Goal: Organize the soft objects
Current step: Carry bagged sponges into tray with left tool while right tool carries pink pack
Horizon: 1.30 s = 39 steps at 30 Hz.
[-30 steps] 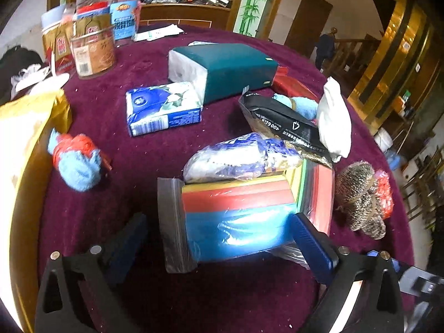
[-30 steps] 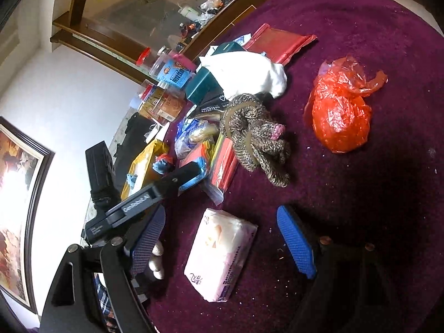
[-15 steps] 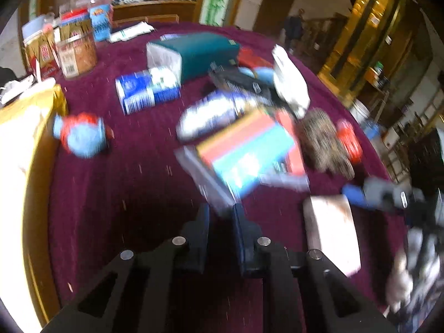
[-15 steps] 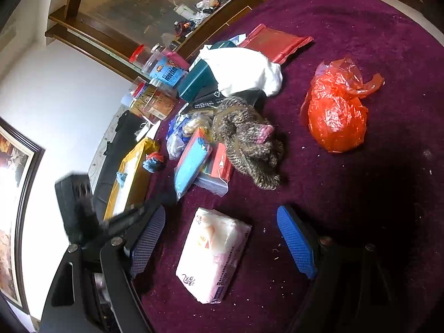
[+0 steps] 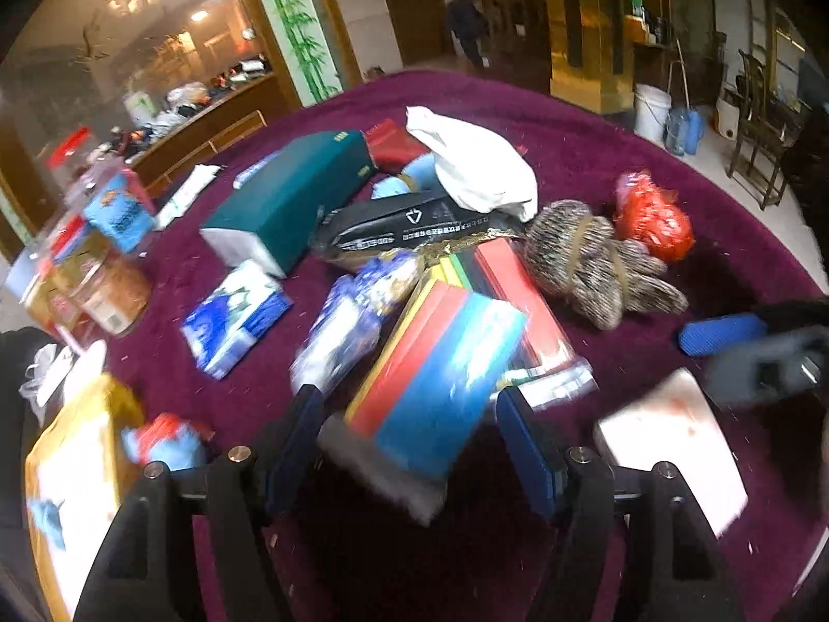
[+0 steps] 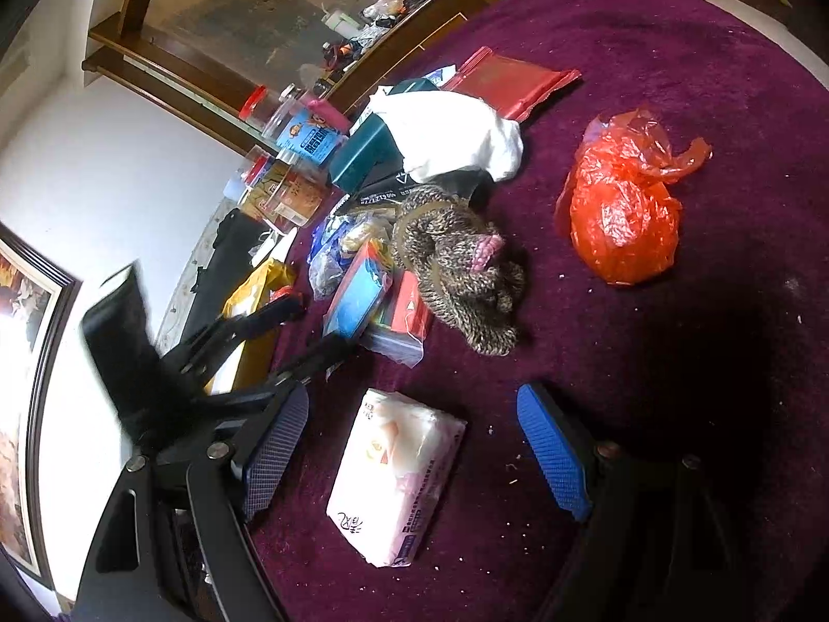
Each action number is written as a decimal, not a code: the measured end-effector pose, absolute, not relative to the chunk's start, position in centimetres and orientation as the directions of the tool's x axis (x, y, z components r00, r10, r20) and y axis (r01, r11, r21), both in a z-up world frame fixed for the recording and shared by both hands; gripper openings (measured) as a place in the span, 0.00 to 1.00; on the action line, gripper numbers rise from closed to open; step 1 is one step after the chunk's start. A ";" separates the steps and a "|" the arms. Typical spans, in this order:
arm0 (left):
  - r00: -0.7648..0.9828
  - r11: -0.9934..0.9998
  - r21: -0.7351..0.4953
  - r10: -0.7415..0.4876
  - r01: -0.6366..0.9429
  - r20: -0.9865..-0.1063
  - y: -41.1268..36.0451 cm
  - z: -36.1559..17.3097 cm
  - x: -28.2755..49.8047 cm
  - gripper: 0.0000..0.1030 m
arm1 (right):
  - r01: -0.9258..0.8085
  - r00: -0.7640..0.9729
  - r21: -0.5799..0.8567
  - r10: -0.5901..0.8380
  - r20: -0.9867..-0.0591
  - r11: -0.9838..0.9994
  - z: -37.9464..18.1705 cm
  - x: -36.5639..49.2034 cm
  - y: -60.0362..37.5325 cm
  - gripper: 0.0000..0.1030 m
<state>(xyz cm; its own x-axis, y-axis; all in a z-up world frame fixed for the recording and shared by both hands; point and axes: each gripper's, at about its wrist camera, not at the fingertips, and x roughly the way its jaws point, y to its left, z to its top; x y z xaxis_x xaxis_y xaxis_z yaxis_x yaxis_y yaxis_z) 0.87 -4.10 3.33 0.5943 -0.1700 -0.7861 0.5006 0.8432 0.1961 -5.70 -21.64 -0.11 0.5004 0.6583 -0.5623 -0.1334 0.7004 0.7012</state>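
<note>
A bagged pack of coloured sponges (image 5: pixel 440 363) lies tilted on the purple tablecloth (image 5: pixel 596 155), its near end between the fingers of my left gripper (image 5: pixel 414 446), which is open. The pack also shows in the right wrist view (image 6: pixel 362 295), with the left gripper (image 6: pixel 305 326) beside it. My right gripper (image 6: pixel 409 451) is open around a pink-white tissue pack (image 6: pixel 399 482); that pack shows in the left wrist view (image 5: pixel 673 451). A brown knitted bundle (image 6: pixel 456 269), a red plastic bag (image 6: pixel 622 202) and a white cloth (image 6: pixel 451 135) lie beyond.
A green tissue box (image 5: pixel 290 197), a blue tissue pack (image 5: pixel 238 316), a black pouch (image 5: pixel 414 223), a clear wrapped roll (image 5: pixel 352 321) and a blue-red yarn ball (image 5: pixel 166 440) crowd the table. Jars (image 5: pixel 103 269) and a yellow bag (image 5: pixel 77 492) stand left.
My left gripper was open at the sponge pack, shut and pulled it askew, and now stands open again around its near end. The right gripper has stayed over the tissue pack.
</note>
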 end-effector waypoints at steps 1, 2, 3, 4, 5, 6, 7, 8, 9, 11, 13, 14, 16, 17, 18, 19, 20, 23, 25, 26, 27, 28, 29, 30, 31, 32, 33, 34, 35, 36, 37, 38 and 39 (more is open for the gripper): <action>0.585 0.842 0.192 -0.170 0.505 -0.793 -4.4 3.0 1.7 0.71 | -0.133 0.500 0.701 0.658 -0.563 0.701 -0.1 -5.7 -21.6 0.80; 0.577 0.841 0.184 -0.174 0.508 -0.798 -4.7 2.8 2.3 0.75 | -0.134 0.500 0.701 0.658 -0.563 0.701 -0.1 -5.7 -21.5 0.80; 0.565 0.842 0.170 -0.180 0.511 -0.805 -4.9 2.5 3.0 0.81 | -0.134 0.500 0.701 0.658 -0.563 0.701 -0.1 -5.7 -21.5 0.80; 0.558 0.847 0.158 -0.184 0.508 -0.809 -4.9 2.3 3.5 0.84 | -0.134 0.500 0.701 0.658 -0.563 0.701 -0.1 -5.7 -21.6 0.80; 0.551 0.854 0.141 -0.189 0.501 -0.813 -4.8 2.0 3.8 0.86 | -0.134 0.500 0.701 0.658 -0.563 0.701 -0.1 -5.7 -21.5 0.80; 0.531 0.864 0.107 -0.201 0.492 -0.823 -4.6 1.9 4.1 0.84 | -0.134 0.500 0.701 0.658 -0.563 0.701 -0.1 -5.7 -21.5 0.80; 0.518 0.870 0.081 -0.213 0.487 -0.828 -4.5 1.9 4.0 0.78 | -0.134 0.501 0.701 0.658 -0.563 0.701 -0.1 -5.7 -21.6 0.80; 0.491 0.870 0.033 -0.246 0.492 -0.836 -4.4 2.0 3.9 0.60 | -0.134 0.500 0.701 0.658 -0.563 0.701 -0.1 -5.7 -21.6 0.80; 0.476 0.867 0.011 -0.263 0.498 -0.839 -4.4 2.1 3.5 0.56 | -0.134 0.500 0.700 0.658 -0.563 0.701 -0.1 -5.7 -21.6 0.80; 0.487 0.856 0.058 -0.236 0.514 -0.841 -4.6 2.3 1.8 0.51 | -0.134 0.500 0.700 0.658 -0.564 0.702 -0.1 -5.7 -21.6 0.80; 0.485 0.843 0.077 -0.230 0.533 -0.843 -4.6 2.0 0.2 0.50 | -0.135 0.500 0.698 0.657 -0.564 0.703 -0.1 -5.7 -21.6 0.80; 0.483 0.841 0.077 -0.230 0.536 -0.845 -4.4 2.1 -0.6 0.49 | -0.135 0.500 0.698 0.656 -0.565 0.704 -0.1 -5.7 -21.6 0.80; 0.463 0.846 0.026 -0.265 0.532 -0.846 -3.4 2.3 -2.3 0.49 | -0.134 0.501 0.696 0.654 -0.566 0.705 0.0 -5.7 -21.6 0.80; 0.461 0.850 0.003 -0.283 0.526 -0.841 -2.8 2.5 -3.1 0.49 | -0.134 0.502 0.695 0.653 -0.567 0.706 0.0 -5.7 -21.6 0.80; 0.467 0.857 -0.015 -0.296 0.515 -0.833 -1.9 2.8 -4.5 0.49 | -0.133 0.502 0.694 0.652 -0.568 0.708 0.0 -5.7 -21.5 0.80; 0.472 0.861 -0.024 -0.302 0.508 -0.828 -1.5 3.0 -5.3 0.49 | -0.134 0.503 0.691 0.650 -0.570 0.710 0.0 -5.7 -21.6 0.80; 0.483 0.867 -0.039 -0.314 0.497 -0.817 -0.6 3.4 -6.6 0.49 | -0.135 0.503 0.688 0.648 -0.572 0.713 0.1 -5.7 -21.5 0.82; 0.517 0.885 -0.096 -0.352 0.456 -0.780 1.7 4.8 -9.8 0.50 | -0.146 0.496 0.671 0.640 -0.587 0.727 0.3 -5.6 -20.8 0.84; 0.541 0.892 -0.143 -0.380 0.429 -0.750 3.2 5.7 -11.4 0.50 | -0.131 0.503 0.618 0.589 -0.632 0.775 0.8 -6.0 -20.0 0.84; 0.561 0.899 -0.172 -0.391 0.403 -0.729 4.5 6.3 -12.4 0.50 | -0.123 0.509 0.566 0.541 -0.669 0.815 1.1 -6.5 -19.3 0.84; 0.578 0.902 -0.193 -0.399 0.385 -0.712 5.6 6.6 -13.0 0.50 | -0.122 0.510 0.532 0.513 -0.691 0.838 1.3 -7.0 -18.6 0.84; 0.590 0.905 -0.207 -0.402 0.371 -0.700 6.4 6.9 -13.6 0.50 | -0.132 0.502 0.506 0.498 -0.707 0.852 1.4 -7.6 -17.6 0.84; 0.601 0.909 -0.217 -0.401 0.356 -0.692 7.1 7.0 -14.2 0.50 | -0.145 0.492 0.493 0.494 -0.717 0.858 1.4 -8.2 -16.7 0.84; 0.614 0.914 -0.229 -0.397 0.336 -0.683 8.1 7.2 -14.7 0.50 | -0.154 0.483 0.463 0.475 -0.736 0.873 1.4 -8.7 -15.7 0.84; 0.619 0.916 -0.233 -0.393 0.325 -0.680 8.5 7.3 -14.6 0.50 | -0.157 0.488 0.420 0.440 -0.754 0.894 1.5 -9.0 -14.9 0.84; 0.628 0.921 -0.238 -0.385 0.309 -0.676 9.3 7.3 -14.9 0.50 | -0.164 0.498 0.358 0.391 -0.774 0.919 1.7 -9.3 -13.9 0.84; 0.636 0.926 -0.242 -0.376 0.291 -0.674 10.1 7.3 -15.0 0.50 | -0.171 0.506 0.306 0.349 -0.789 0.937 1.8 -9.4 -13.0 0.84; 0.644 0.931 -0.249 -0.364 0.267 -0.673 11.0 7.3 -15.3 0.50 | -0.171 0.511 0.268 0.318 -0.799 0.948 1.8 -9.4 -12.4 0.84; 0.650 0.934 -0.256 -0.357 0.249 -0.671 11.8 7.2 -15.6 0.50 | -0.168 0.514 0.232 0.286 -0.809 0.958 1.6 -9.4 -11.9 0.84; 0.656 0.937 -0.266 -0.349 0.226 -0.670 12.7 7.2 -15.8 0.50 | -0.164 0.514 0.203 0.259 -0.818 0.965 1.4 -9.4 -11.3 0.80; 0.660 0.940 -0.273 -0.339 0.206 -0.670 13.5 7.0 -15.9 0.50 | -0.163 0.513 0.189 0.247 -0.822 0.968 1.3 -9.3 -11.0 0.78; 0.669 0.945 -0.278 -0.320 0.173 -0.671 14.7 6.9 -16.1 0.50 | -0.160 0.518 0.165 0.225 -0.825 0.973 1.1 -9.3 -10.8 0.66; 0.673 0.947 -0.281 -0.308 0.153 -0.672 15.5 6.9 -16.2 0.50 | -0.157 0.529 0.131 0.195 -0.826 0.979 1.1 -9.3 -10.5 0.61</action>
